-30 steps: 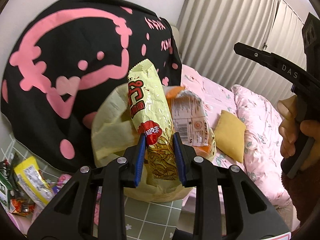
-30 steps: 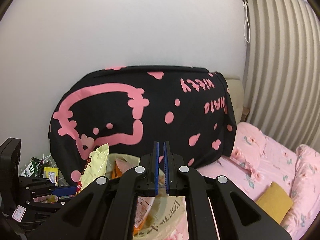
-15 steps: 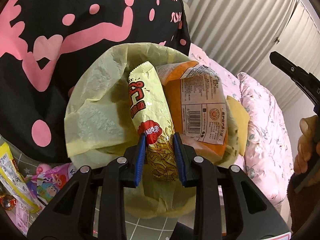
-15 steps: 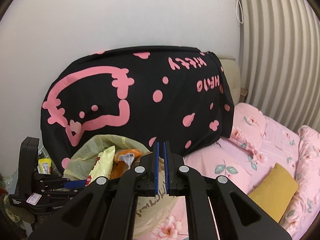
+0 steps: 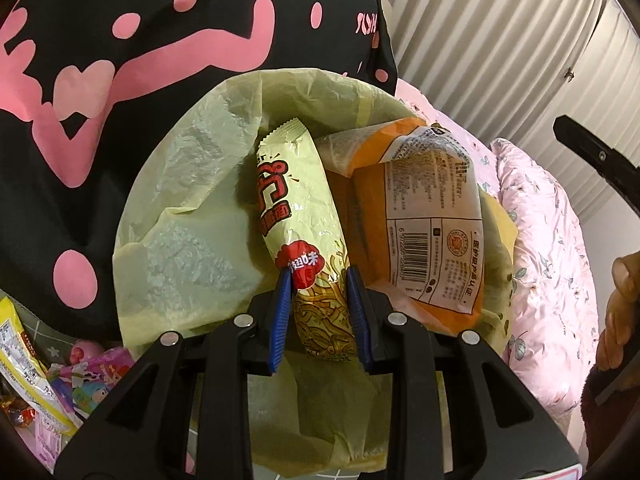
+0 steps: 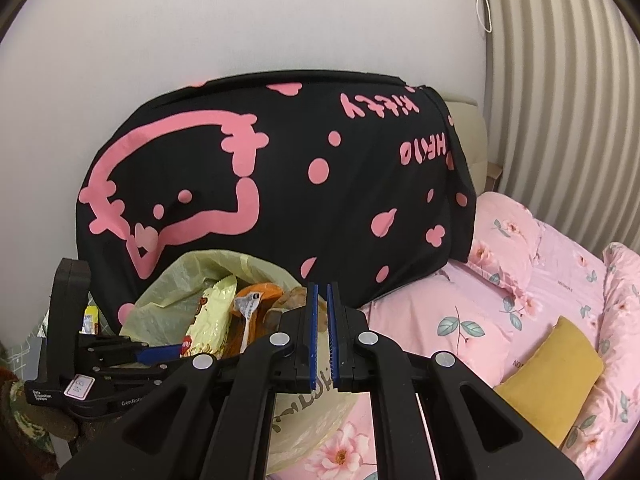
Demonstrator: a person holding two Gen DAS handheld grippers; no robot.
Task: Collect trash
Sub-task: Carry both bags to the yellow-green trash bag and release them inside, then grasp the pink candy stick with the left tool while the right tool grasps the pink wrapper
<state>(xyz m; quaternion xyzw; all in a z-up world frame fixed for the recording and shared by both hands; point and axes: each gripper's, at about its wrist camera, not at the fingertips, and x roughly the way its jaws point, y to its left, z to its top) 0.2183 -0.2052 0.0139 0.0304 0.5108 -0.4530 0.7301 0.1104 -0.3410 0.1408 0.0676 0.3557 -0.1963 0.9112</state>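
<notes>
From the left wrist, the left gripper has its blue pads pressed on either side of a pale yellow snack packet, clamped near its lower end, the rest of the packet reaching up and away over the mouth of a yellow-green trash bag. Inside the bag, just right of the packet and touching it, lies an orange wrapper with a white label and barcode. More wrappers lie scattered at the near left, outside the bag. Behind the bag stands a black cloth with pink print; a pink floral bedcover lies to the right. From the right wrist, the right gripper has its jaws almost together with only a thin slit between them and nothing in it. It hangs just over the near right rim of the trash bag, where the snack packet and orange wrapper poke up. A mustard cushion rests on the bedcover, far right.
</notes>
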